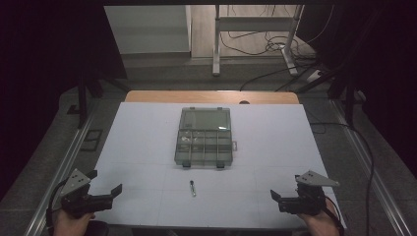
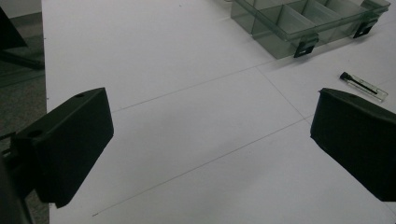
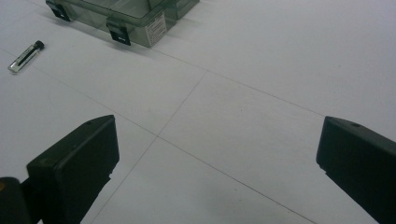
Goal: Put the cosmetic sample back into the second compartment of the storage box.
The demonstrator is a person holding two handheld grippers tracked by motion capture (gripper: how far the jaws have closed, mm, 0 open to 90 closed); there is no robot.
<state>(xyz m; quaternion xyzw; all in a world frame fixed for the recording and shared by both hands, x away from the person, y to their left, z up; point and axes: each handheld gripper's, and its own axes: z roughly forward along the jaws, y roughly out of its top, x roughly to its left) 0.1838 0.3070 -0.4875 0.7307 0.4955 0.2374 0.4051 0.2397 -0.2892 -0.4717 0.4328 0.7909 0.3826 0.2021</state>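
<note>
A: What are we after? The small clear vial w/ a black cap (image 1: 192, 188), lying flat on the white surface (image 1: 147, 147), just in front of the clear plastic compartment box (image 1: 204, 136) w/ its lid swung open.

B: Agreed. It looks like glass or hard plastic, so we'd judge it light, stiff, smooth and prob. slippery, and it'll roll if nudged sideways. Fragile if glass; we can't tell the material from here.

A: So where do we grab it?

B: Across the mid-body, pads square to the long axis, gentle squeeze. Not on the cap end, or it may pivot out.

A: Where is it vs. the grippers?

B: It lies between them, well apart from both, a bit farther up the surface. The left gripper (image 1: 105, 192) sits at the near left corner and the right gripper (image 1: 282, 196) at the near right corner. In the left gripper view the vial (image 2: 364, 87) shows at upper right, just past the right jaw; in the right gripper view (image 3: 26, 57) it's at upper left.

A: And the gripper state?

B: Both have their jaws spread wide, w/ nothing between them but bare surface. Neither touches the vial or the box.
</note>
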